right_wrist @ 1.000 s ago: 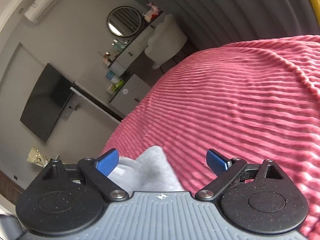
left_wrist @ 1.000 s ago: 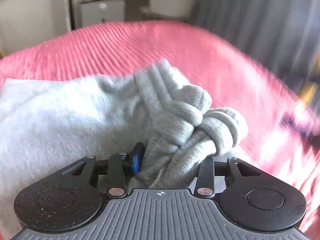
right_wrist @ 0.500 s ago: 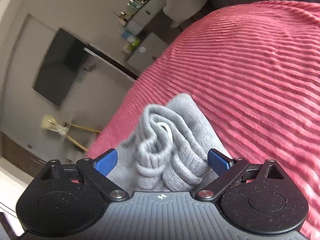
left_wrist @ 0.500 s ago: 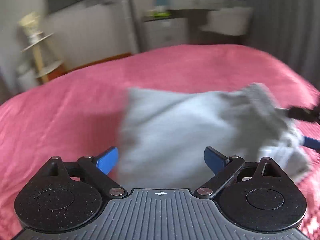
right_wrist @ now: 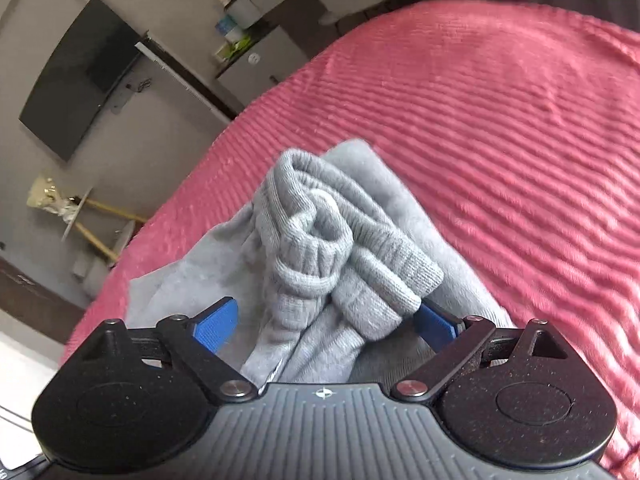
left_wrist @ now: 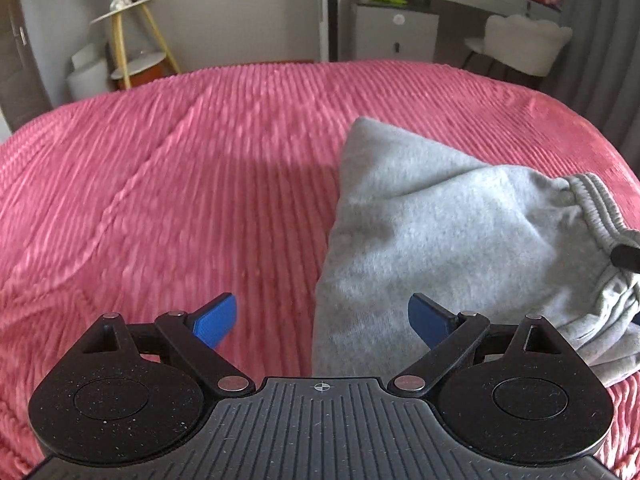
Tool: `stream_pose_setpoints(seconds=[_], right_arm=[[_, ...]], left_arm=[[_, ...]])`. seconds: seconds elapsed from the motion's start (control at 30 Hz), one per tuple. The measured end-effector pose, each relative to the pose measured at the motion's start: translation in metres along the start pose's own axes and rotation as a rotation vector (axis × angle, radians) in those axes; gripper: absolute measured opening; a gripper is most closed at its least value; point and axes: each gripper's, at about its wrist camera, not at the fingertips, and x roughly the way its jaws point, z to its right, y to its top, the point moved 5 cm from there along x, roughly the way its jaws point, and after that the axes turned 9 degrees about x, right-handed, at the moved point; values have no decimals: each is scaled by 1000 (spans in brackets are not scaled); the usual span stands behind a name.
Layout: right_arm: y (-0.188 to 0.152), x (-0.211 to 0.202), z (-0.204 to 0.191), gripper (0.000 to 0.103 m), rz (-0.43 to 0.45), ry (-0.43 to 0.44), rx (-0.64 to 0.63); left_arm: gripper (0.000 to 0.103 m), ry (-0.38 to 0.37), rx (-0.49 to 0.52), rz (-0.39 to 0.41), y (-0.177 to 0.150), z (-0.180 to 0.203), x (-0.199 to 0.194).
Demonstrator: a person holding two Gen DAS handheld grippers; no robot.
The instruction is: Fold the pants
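Released, folded grey pants (left_wrist: 432,232) lie on pink bedspread (left_wrist: 180,168).

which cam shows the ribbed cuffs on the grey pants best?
Right wrist: the bunched ribbed cuffs fill the centre, between the open right gripper fingers. Left wrist shows mostly flat grey pants, with only a strip of ribbed band at the right edge.

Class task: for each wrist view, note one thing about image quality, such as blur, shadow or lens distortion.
Left wrist view: fisheye bows the pink bedspread into a dome, and a soft shadow lies beside the grey pants. Right wrist view: horizon tilted, bedspread ribs smeared, bunched cuffs sharp.
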Motion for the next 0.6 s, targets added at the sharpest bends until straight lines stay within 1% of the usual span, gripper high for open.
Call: stream_pose_setpoints(seconds=[0.03, 0.1, 0.13, 0.17, 0.27, 0.3, 0.37, 0.43, 0.5, 0.53, 0.57, 0.6], right_arm=[[-1, 3, -1, 94, 4, -3, 5], [-4, 12, -3, 87, 0, -25, 3], [-4, 17, -2, 79, 2, -52, -9], [-5, 20, -2, 75, 12, -75, -21], [-6, 21, 0, 66, 39, -83, -38], [-6, 19, 0, 62, 40, -78, -35], [-4, 7, -6, 56, 54, -16, -7], [2, -11, -18, 55, 85, 100, 18], [6, -29, -21, 56, 110, 183, 45], [6, -35, -19, 57, 126, 202, 34], [4, -37, -14, 59, 135, 197, 5], [1, -34, -7, 62, 125, 161, -30]], left_arm=[[96, 3, -1, -7, -1, 0, 1], [96, 8, 2, -16, -3, 0, 2], [96, 9, 4, -19, -3, 0, 3], [96, 10, 3, -25, -4, 0, 4], [96, 10, -11, -49, -7, -3, 11], [96, 9, -19, -54, -7, -5, 13], [96, 8, -48, -58, -6, -11, 14], [96, 13, -81, -64, -5, -20, 15], [96, 7, -123, -66, -3, -30, 15], [96, 4, -143, -69, -2, -35, 16], [96, -2, -168, -72, -2, -40, 17], [96, -8, -186, -76, -3, -44, 18]])
